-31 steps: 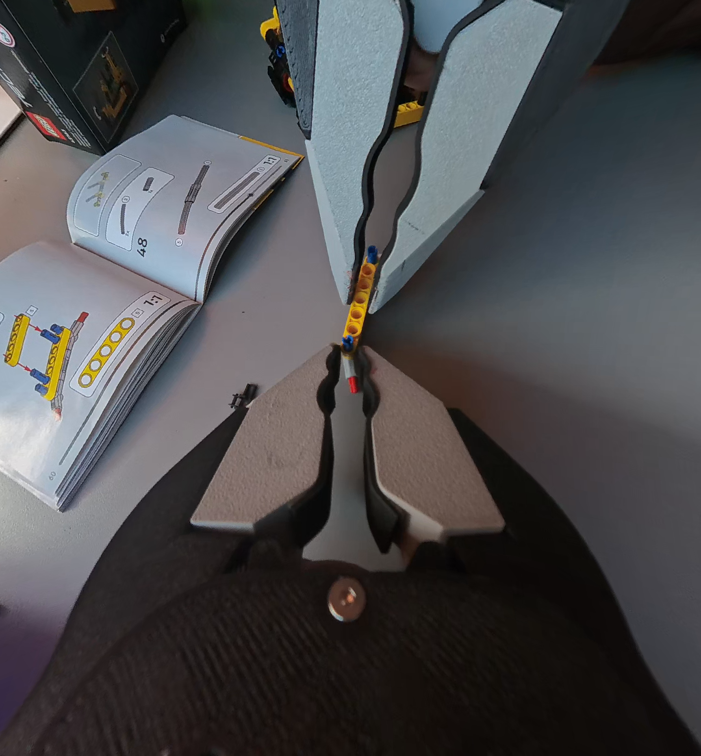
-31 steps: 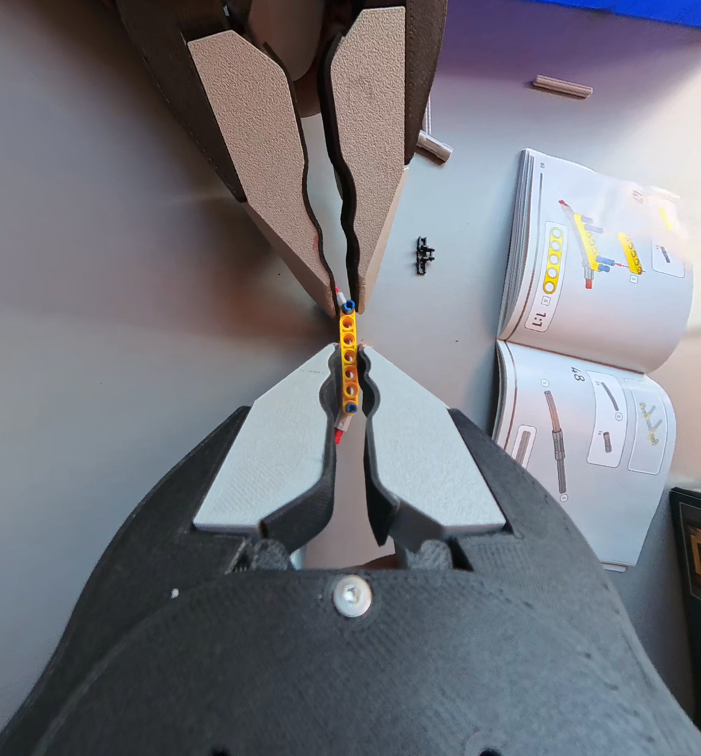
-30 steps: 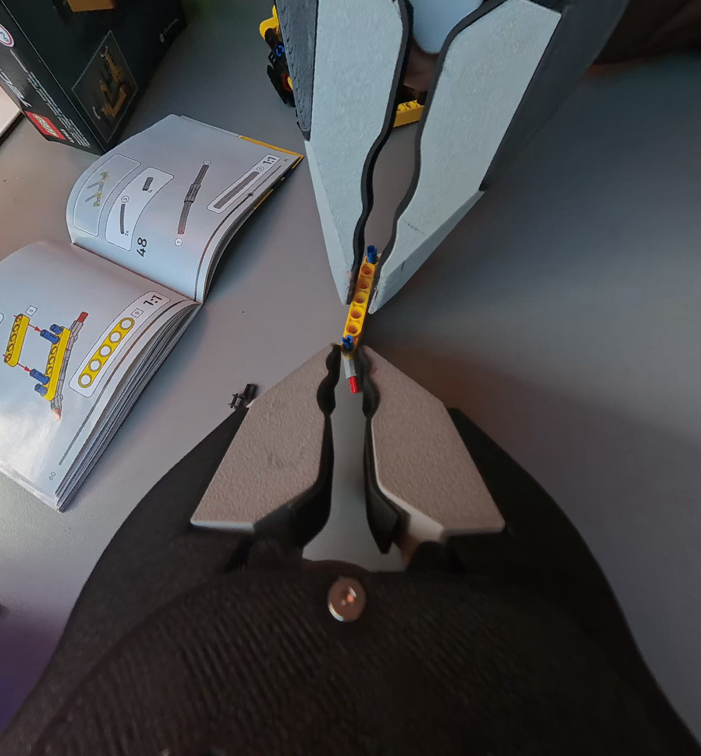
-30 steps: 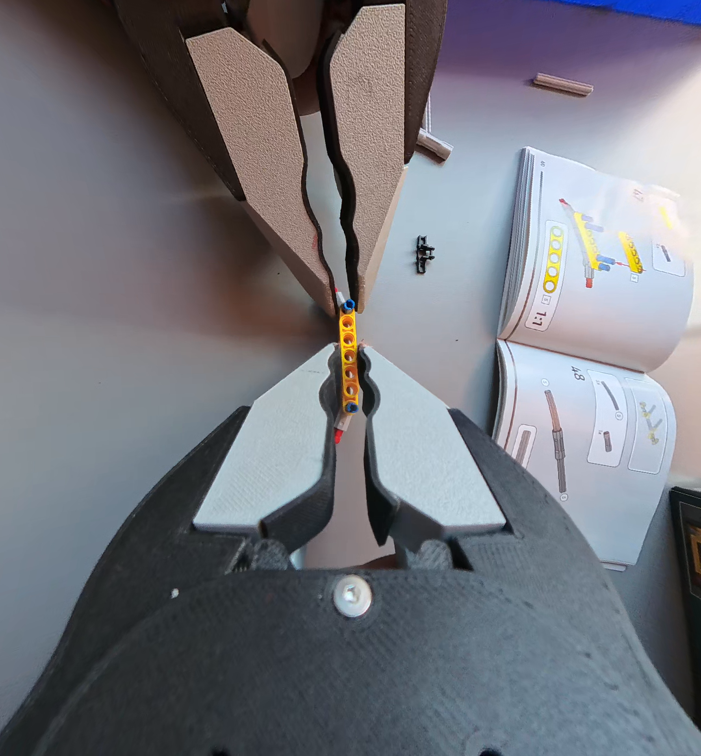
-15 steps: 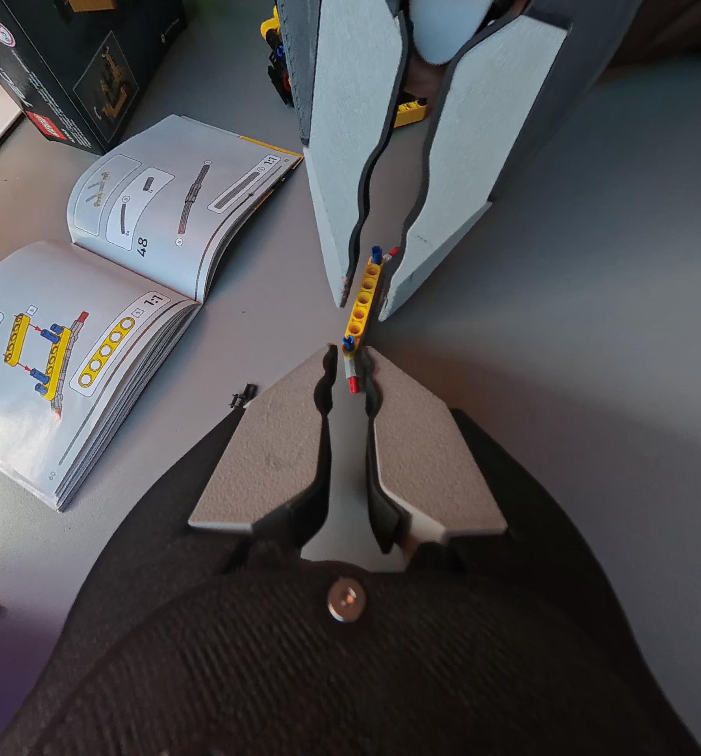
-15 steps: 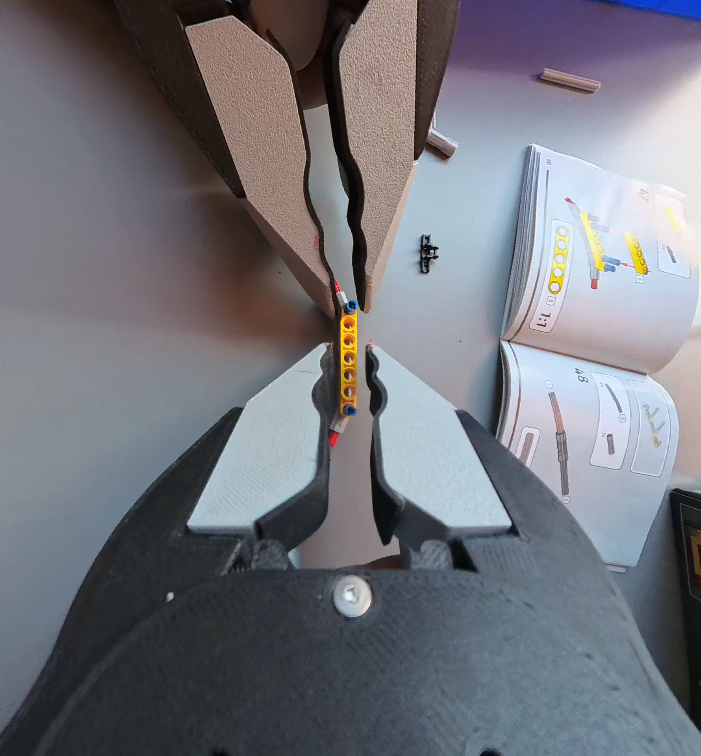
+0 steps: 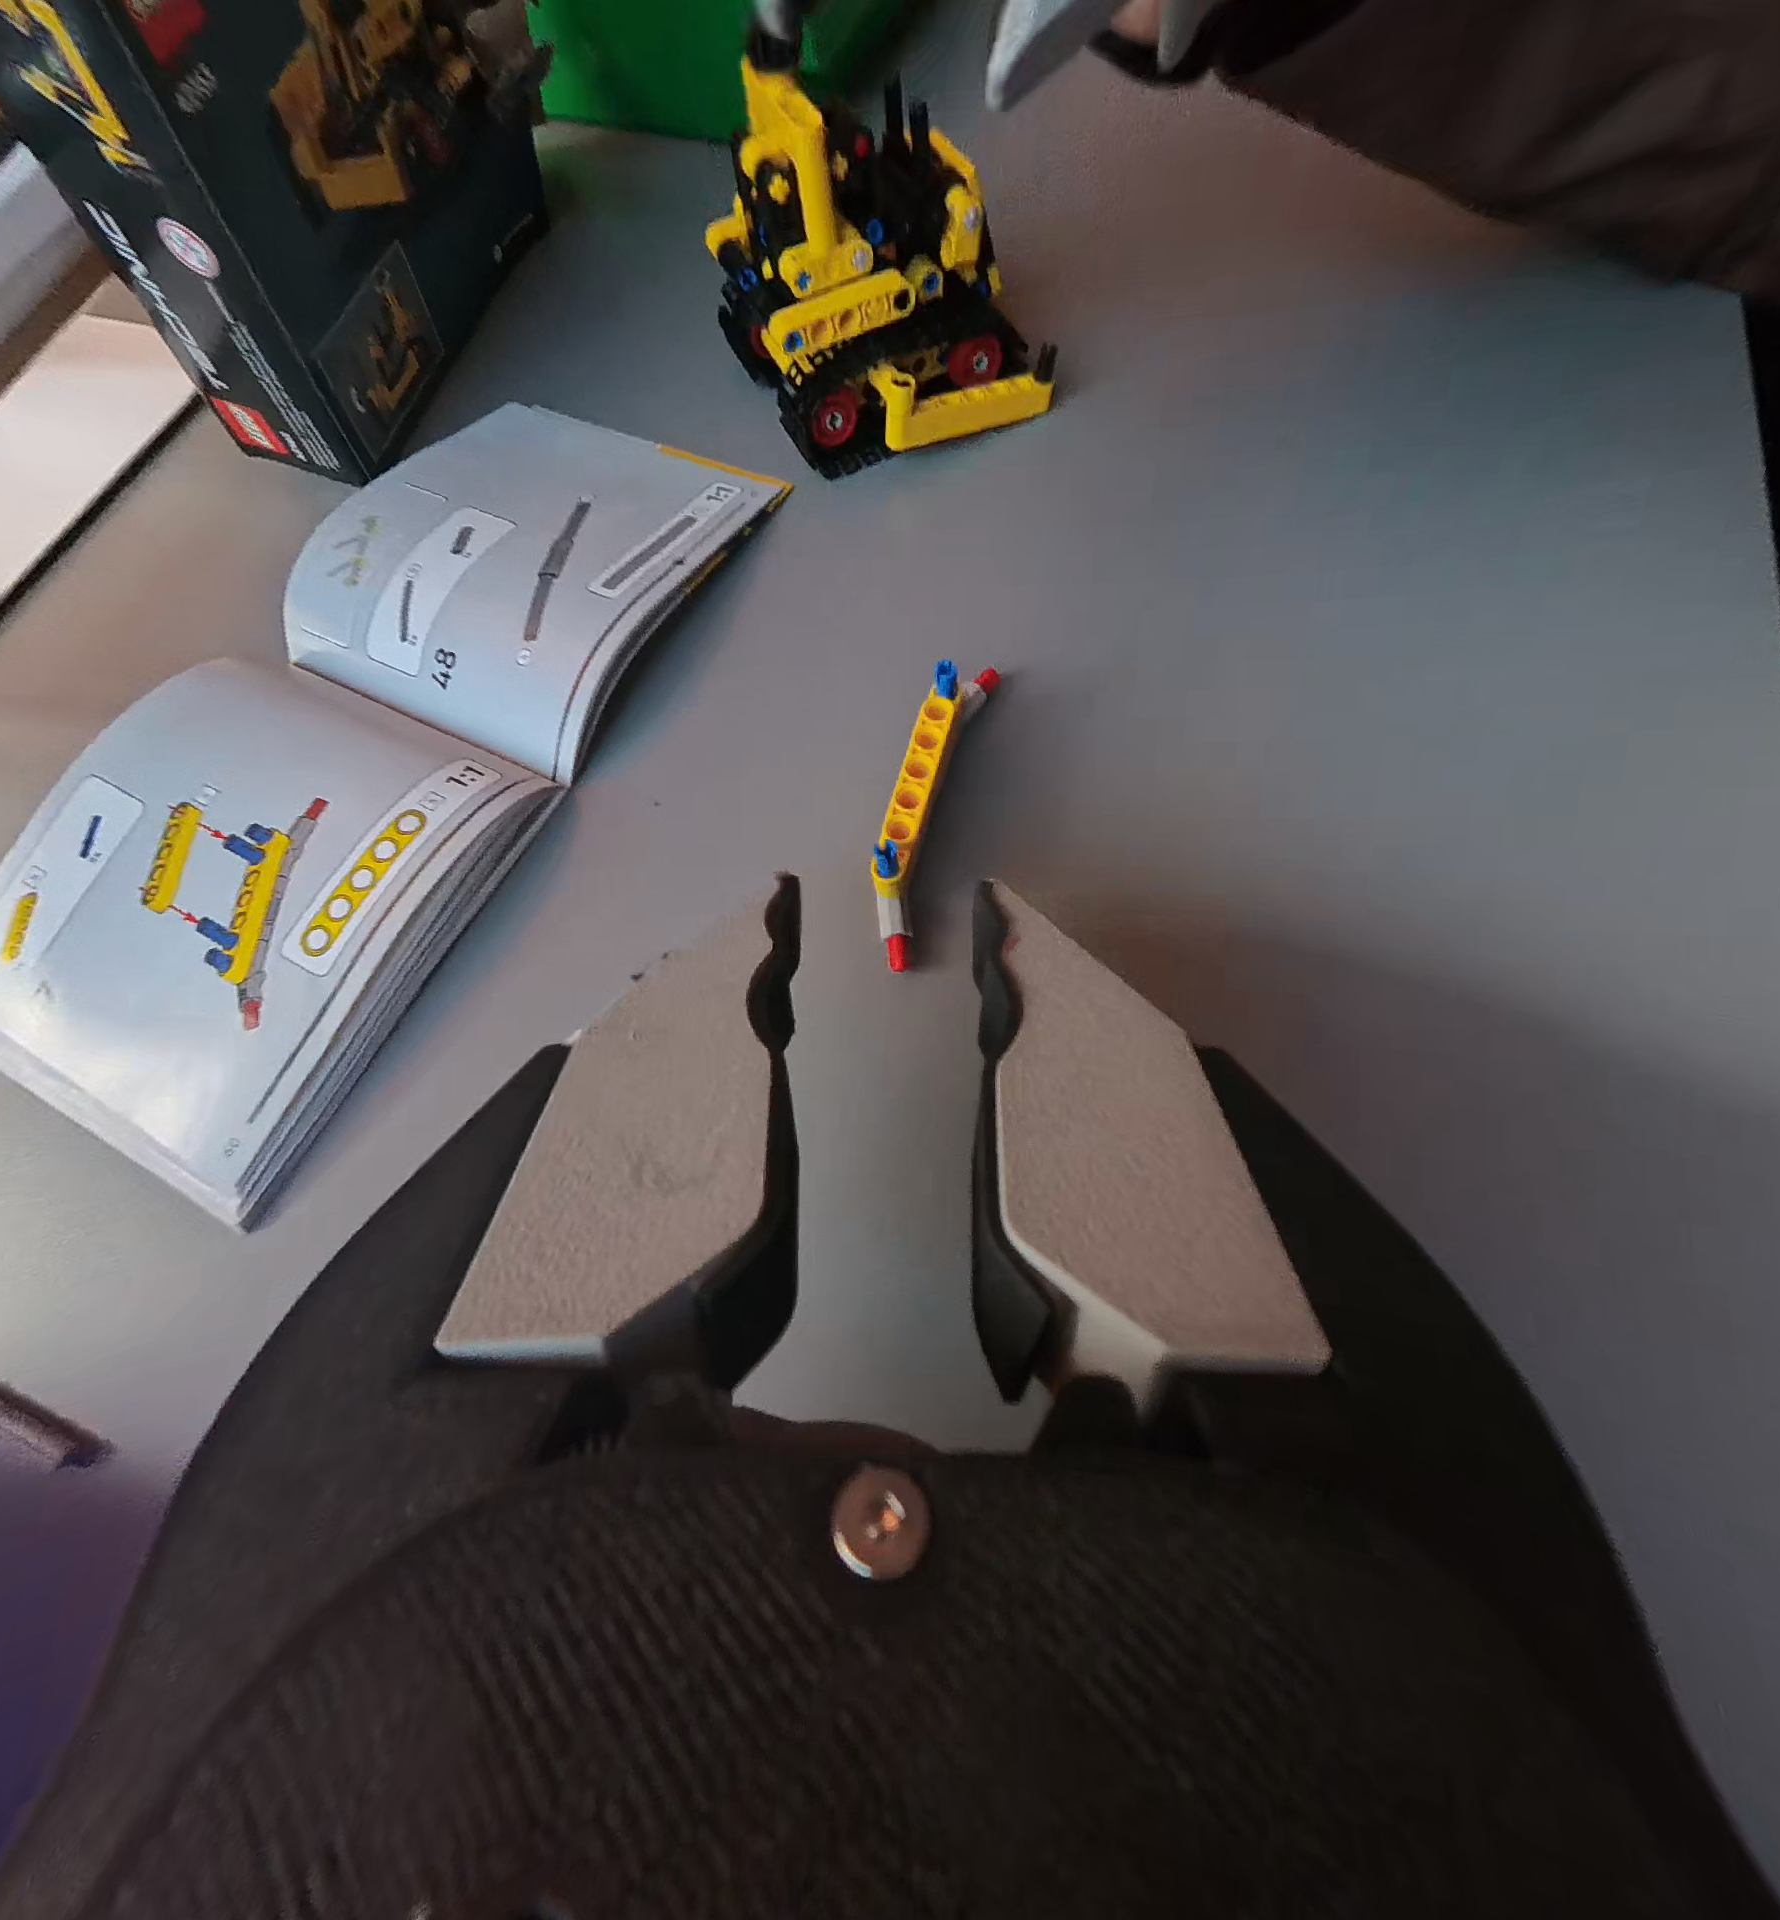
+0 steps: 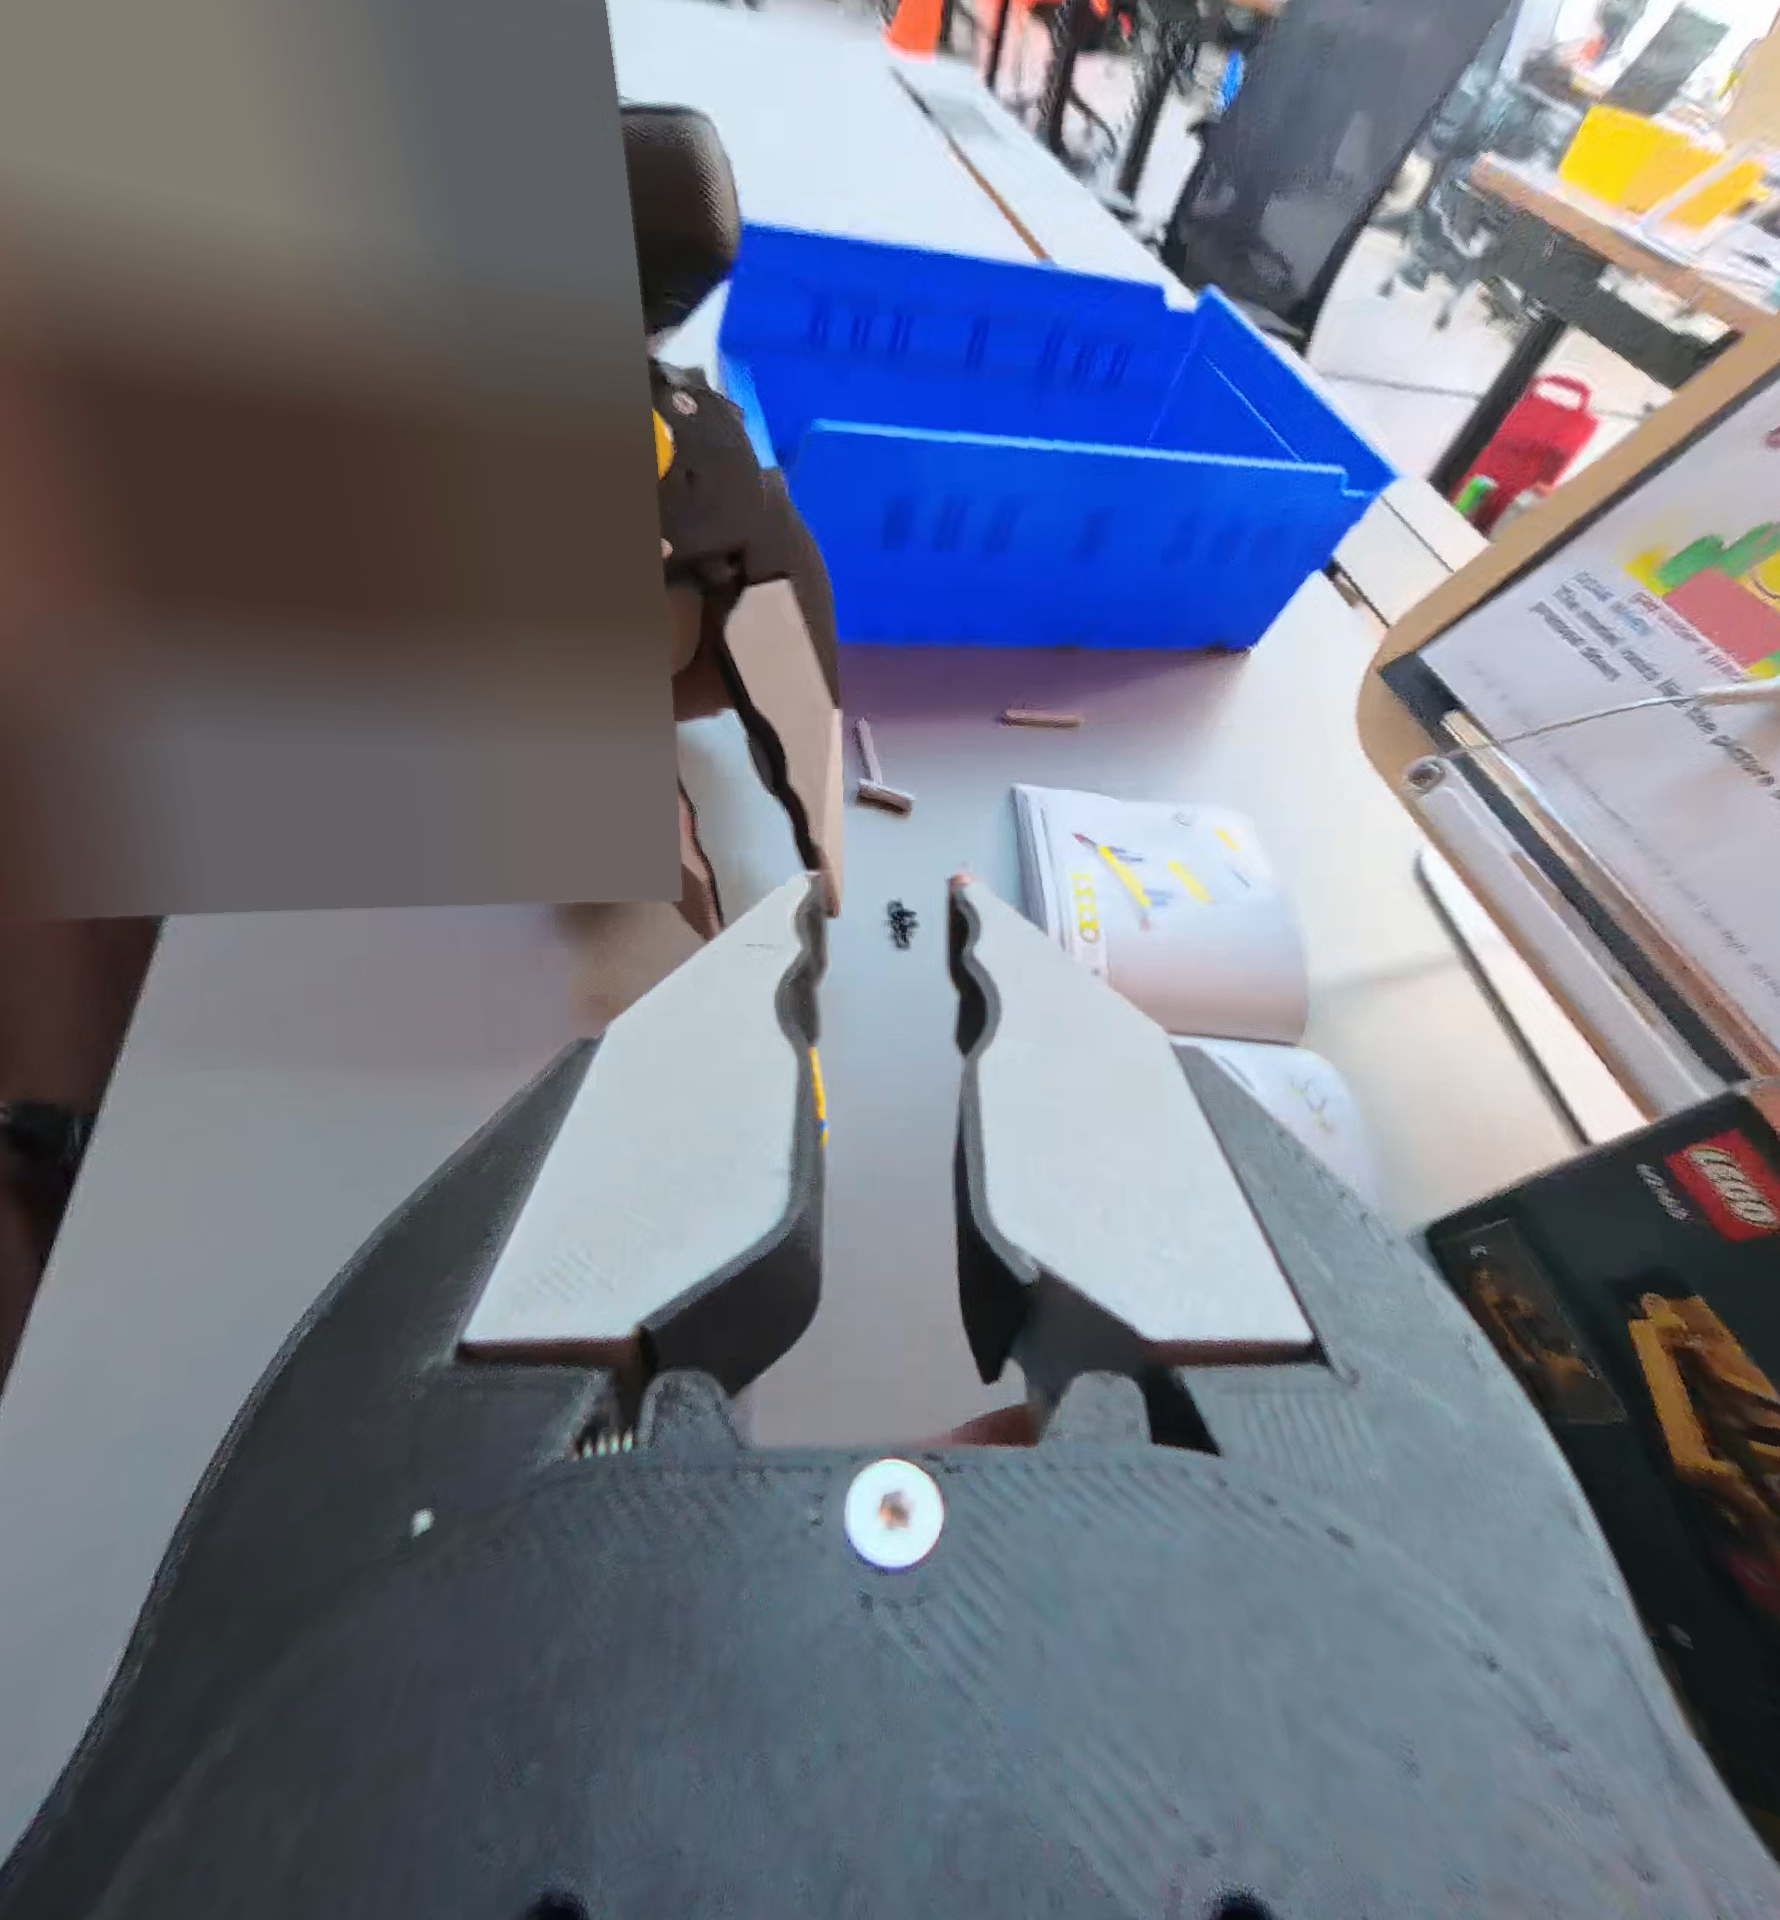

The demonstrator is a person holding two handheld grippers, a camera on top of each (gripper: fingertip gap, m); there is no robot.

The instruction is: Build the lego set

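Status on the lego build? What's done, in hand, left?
Done: the yellow bulldozer model looks largely assembled, and the yellow beam subassembly with blue pins lies on the table. In hand: nothing; left tongs and right tongs are open. Left: likely mounting that beam on the bulldozer; a small black piece remains loose.

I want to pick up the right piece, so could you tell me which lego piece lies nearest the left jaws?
The yellow beam assembly, lying just ahead of the open left gripper; the bulldozer model stands farther back.
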